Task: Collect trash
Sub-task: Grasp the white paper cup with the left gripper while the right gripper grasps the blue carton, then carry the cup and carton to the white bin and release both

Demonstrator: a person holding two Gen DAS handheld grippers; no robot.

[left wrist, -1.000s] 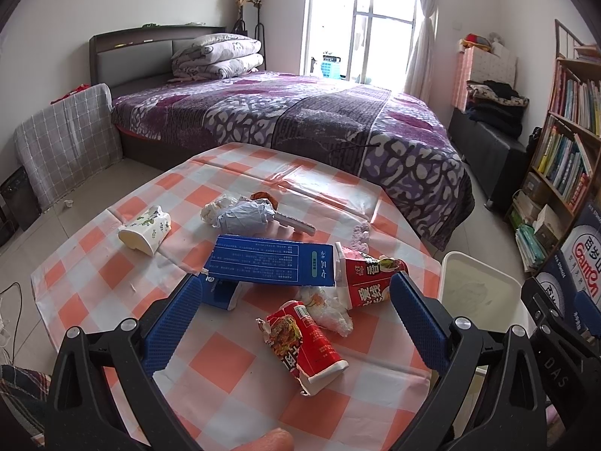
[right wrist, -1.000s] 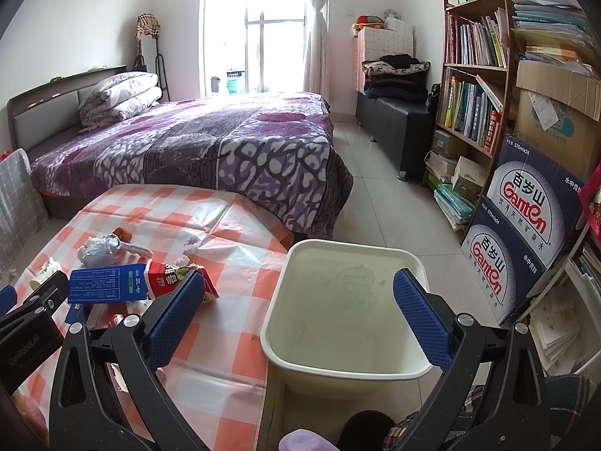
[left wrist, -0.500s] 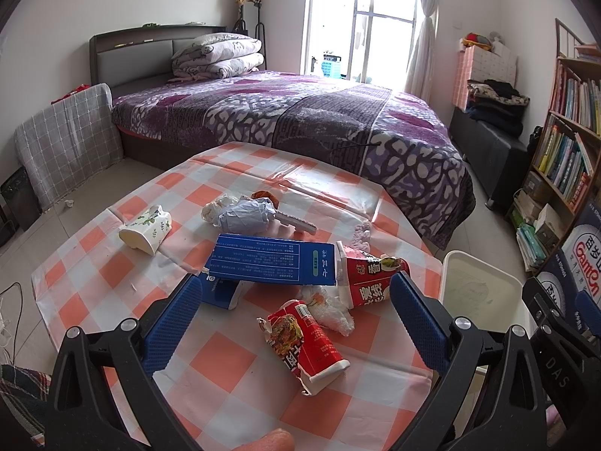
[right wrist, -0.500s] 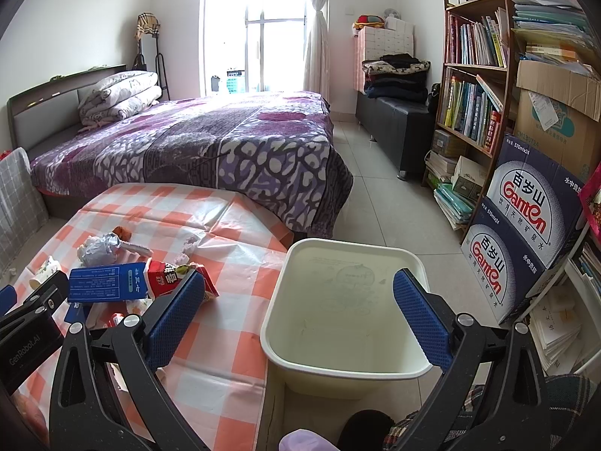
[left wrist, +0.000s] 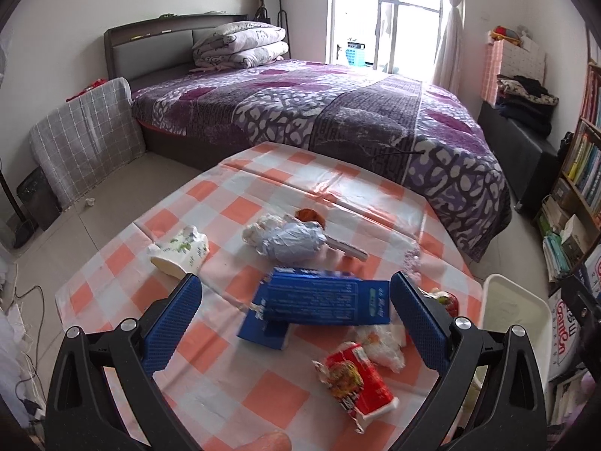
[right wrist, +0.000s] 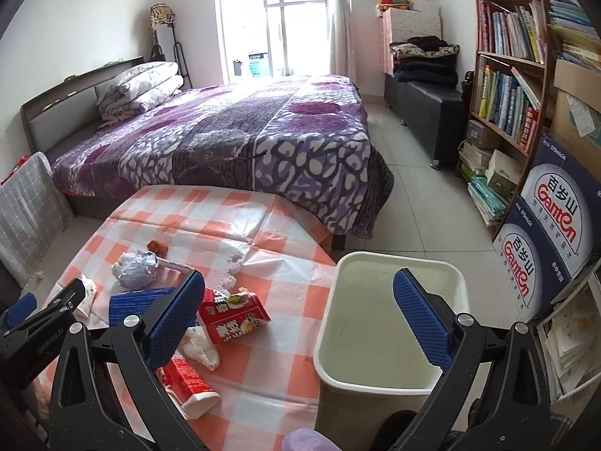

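Both grippers are hanging wide open, holding nothing — left gripper (left wrist: 296, 319) framing the blue carton (left wrist: 323, 300). Right gripper (right wrist: 300, 315) is hovering between table (right wrist: 263, 338) and bin (right wrist: 326, 338)

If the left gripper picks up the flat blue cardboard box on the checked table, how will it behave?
The flat blue cardboard box looks light and probably empty. Its thin walls may crush inward under the open left gripper. One end rests on another blue piece, so it may pivot when nudged.

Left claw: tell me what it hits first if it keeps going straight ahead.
Probably the blue box: it lies between the open fingers of the left claw, propped on other trash on the table. Depth is unclear; it could pass above.
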